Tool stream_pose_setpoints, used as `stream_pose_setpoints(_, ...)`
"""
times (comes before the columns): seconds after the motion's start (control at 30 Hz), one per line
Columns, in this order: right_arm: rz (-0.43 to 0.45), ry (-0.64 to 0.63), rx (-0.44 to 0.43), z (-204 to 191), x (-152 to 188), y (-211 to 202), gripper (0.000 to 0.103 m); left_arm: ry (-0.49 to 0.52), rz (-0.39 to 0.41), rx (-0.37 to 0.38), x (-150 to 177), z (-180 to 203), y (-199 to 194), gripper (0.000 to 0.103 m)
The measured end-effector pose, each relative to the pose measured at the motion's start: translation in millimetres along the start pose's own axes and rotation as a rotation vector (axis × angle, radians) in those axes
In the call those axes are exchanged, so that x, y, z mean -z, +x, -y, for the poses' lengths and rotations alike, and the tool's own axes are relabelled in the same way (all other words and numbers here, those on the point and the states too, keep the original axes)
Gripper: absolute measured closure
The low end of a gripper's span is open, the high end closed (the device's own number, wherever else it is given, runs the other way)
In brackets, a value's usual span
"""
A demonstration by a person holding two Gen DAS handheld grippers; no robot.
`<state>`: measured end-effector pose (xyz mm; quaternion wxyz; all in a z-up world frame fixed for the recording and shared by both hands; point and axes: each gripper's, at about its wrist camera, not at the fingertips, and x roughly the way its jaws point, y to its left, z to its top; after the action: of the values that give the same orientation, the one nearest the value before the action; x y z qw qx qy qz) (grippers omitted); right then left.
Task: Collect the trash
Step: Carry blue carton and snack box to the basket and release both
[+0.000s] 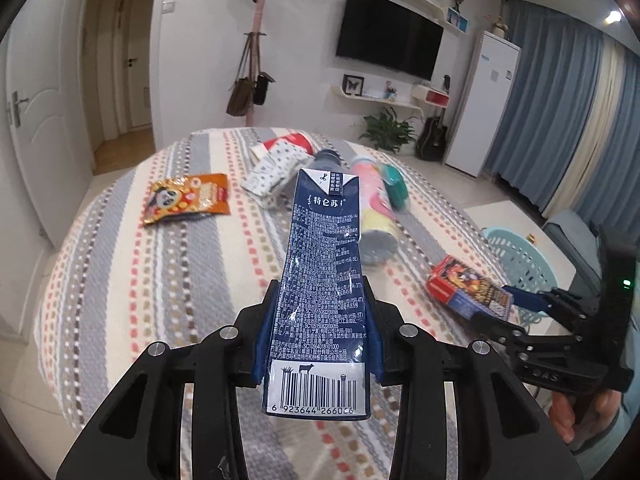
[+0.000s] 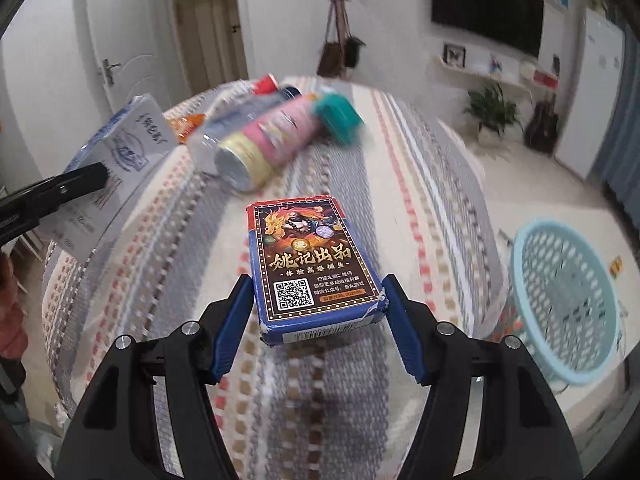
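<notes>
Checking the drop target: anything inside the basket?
Basket looks empty: only floor shows through the mesh in the right wrist view. Its near inner wall and the bottom at that side are hidden by the rim.

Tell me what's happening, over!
Left gripper clamped on blue milk carton. Right gripper holding card box. Basket right of bed, path clear.

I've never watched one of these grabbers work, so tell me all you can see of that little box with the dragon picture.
The box is a small flat card carton, blue-sided with a red top edge, its dark face showing a dragon, gold Chinese lettering and a QR code. One near corner looks scuffed and torn. It sits face-up, clamped by its sides between the right gripper's blue fingers, above the striped bedspread.
</notes>
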<state>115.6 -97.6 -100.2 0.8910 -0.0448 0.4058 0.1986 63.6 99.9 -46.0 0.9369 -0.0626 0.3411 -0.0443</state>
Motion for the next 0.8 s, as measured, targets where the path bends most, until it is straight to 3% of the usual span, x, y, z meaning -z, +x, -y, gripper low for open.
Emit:
stream_pose_setpoints(0.13,-0.038,0.032,-0.003,9.7,8.5,7.1,0.04,0.004,-0.018,0.009,2.6,1.7,3.4,0.067)
stream_pose_setpoints(0.3,-0.056,0.065,-0.03,12.5,8.7,11.6,0.031,0.002,-0.029,0.013,4.3,4.1,5.6,0.067)
stream_pose_setpoints(0.6,-0.068,0.032,0.015,2.4,6.5,17.6,0.029,0.019,-0.041,0.026,3.7,11.3,7.4,0.067)
stream_pose_setpoints(0.8,-0.059,0.052,0.011,9.5,7.1,13.6,0.041,0.052,-0.034,0.026,0.2,26.0,5.3,0.067)
